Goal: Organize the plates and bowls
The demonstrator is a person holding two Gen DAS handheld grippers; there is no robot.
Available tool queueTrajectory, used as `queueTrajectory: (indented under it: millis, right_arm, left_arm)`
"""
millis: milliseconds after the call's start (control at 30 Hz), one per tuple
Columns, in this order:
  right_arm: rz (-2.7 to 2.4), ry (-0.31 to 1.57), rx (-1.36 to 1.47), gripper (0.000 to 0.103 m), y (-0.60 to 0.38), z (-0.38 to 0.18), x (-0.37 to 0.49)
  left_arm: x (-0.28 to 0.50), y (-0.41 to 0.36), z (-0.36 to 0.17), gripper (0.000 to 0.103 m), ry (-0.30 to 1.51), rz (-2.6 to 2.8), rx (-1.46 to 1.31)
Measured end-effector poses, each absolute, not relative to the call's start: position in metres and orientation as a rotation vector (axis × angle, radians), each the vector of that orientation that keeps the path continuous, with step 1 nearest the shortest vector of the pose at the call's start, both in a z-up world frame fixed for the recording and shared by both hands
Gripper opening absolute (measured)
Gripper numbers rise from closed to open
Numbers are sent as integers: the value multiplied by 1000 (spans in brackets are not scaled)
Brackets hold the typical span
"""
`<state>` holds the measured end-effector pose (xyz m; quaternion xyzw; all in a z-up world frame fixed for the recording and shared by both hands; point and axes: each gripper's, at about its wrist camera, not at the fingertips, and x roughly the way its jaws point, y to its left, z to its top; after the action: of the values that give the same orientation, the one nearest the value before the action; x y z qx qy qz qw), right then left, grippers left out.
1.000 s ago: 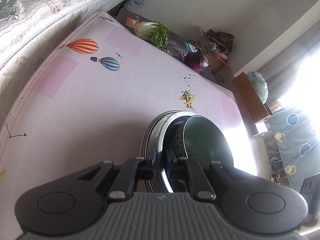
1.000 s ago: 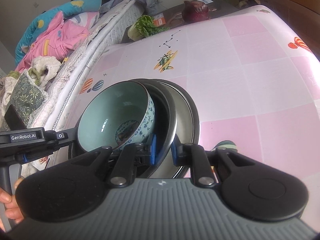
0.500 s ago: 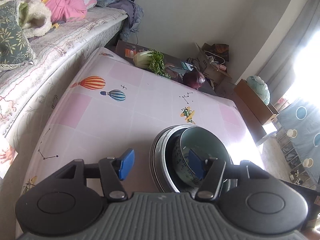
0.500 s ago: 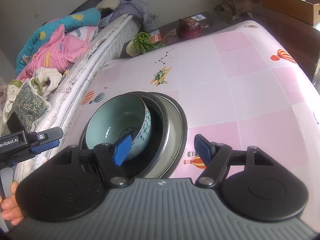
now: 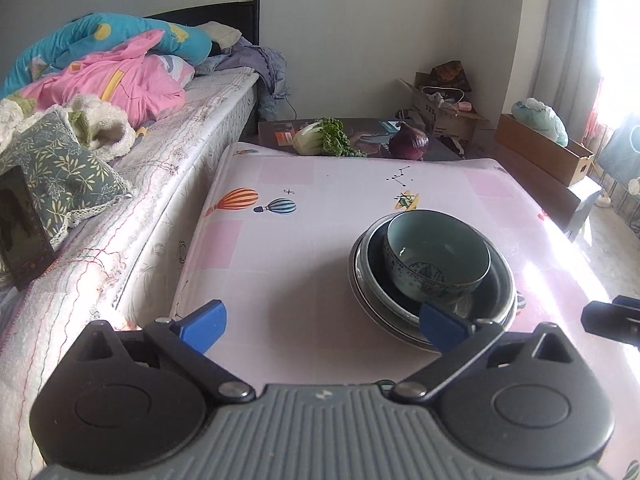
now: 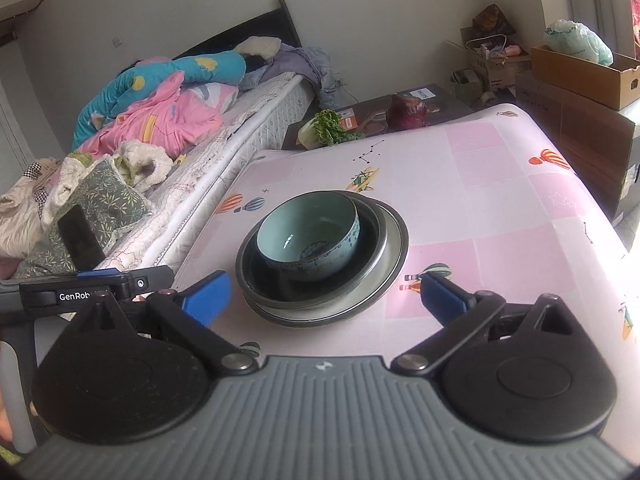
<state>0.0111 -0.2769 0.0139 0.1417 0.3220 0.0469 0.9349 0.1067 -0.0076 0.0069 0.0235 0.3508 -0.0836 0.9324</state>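
We see a bed heaped with bedding against the white wall. Cardboard boxes sit beside the bright curtained window.

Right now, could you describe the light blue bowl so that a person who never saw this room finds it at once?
Look at the table with the pink balloon-print cloth beside the bed. Near its middle stands a stack of round dishes. The bowl sits on top of it, inside a dark dish; it alone is pale turquoise inside, with blue patterning outside.
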Motion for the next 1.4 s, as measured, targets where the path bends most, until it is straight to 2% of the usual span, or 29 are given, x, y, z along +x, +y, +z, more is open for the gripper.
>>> queueTrajectory:
  millis: [433, 767, 1033, 1400]
  right_arm:
    - [-25, 589, 118, 102, -272, 32, -24]
    - [-95, 584, 50, 102, -257, 39, -24]
    - [-141, 627, -32, 102, -237, 35, -10]
    - [-124, 751, 69, 102, -243, 20, 12]
  left_arm:
    - [86, -15, 13, 103, 691, -61, 114]
    - [81, -15, 6, 103, 761, -88, 107]
    - [85, -14, 2, 103, 799, -94, 97]
    - [94, -13, -9, 103, 891, -122, 46]
